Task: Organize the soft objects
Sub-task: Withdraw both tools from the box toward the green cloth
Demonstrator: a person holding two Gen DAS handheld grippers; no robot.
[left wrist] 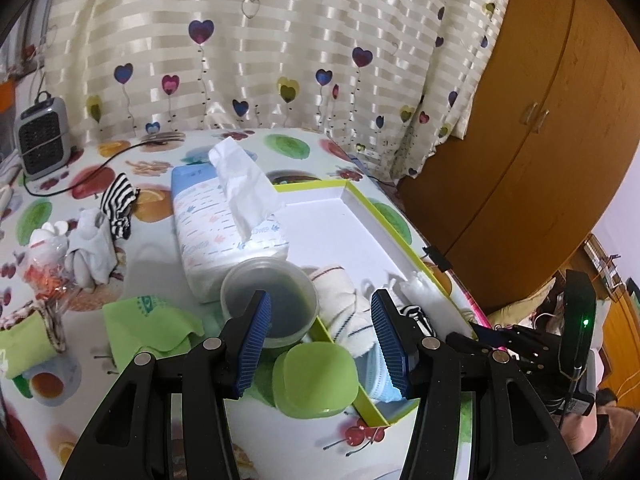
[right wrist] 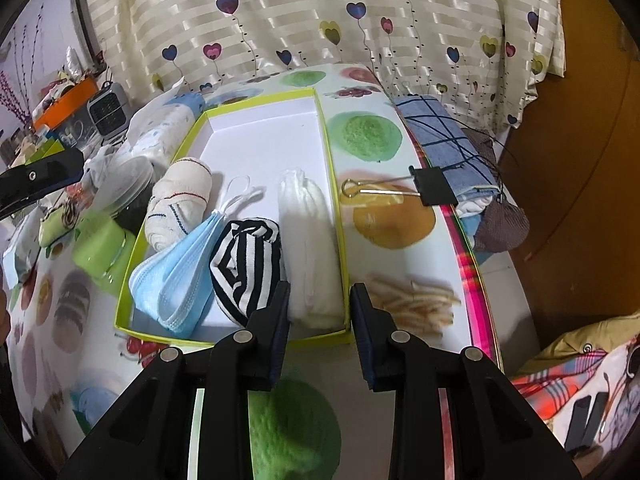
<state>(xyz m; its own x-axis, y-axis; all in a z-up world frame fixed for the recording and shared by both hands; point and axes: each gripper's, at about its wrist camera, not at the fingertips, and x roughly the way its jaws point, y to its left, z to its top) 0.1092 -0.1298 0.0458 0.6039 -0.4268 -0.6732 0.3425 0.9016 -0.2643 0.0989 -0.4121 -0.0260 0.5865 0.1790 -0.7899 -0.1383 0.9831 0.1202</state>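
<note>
A yellow-green box [right wrist: 335,200] lies on the fruit-print table. It holds a rolled cream towel [right wrist: 180,196], blue face masks [right wrist: 176,280], a black-and-white striped sock [right wrist: 244,268] and a folded white cloth [right wrist: 312,240]. My right gripper [right wrist: 320,296] hovers open over the box's near end, its fingers either side of the white cloth without pressing it. My left gripper [left wrist: 320,304] is open and empty above a clear round tub [left wrist: 272,292] and a green lid [left wrist: 316,376]. Out on the table lie another striped sock [left wrist: 118,200], a pale grey cloth [left wrist: 94,248] and a green cloth [left wrist: 148,320].
A tissue pack [left wrist: 224,224] lies against the box's left side. A small heater [left wrist: 40,140] with a cable stands at the far left. A binder clip [right wrist: 432,188] and folded blue cloth [right wrist: 444,136] lie right of the box. A curtain hangs behind; a wooden wardrobe [left wrist: 520,120] stands right.
</note>
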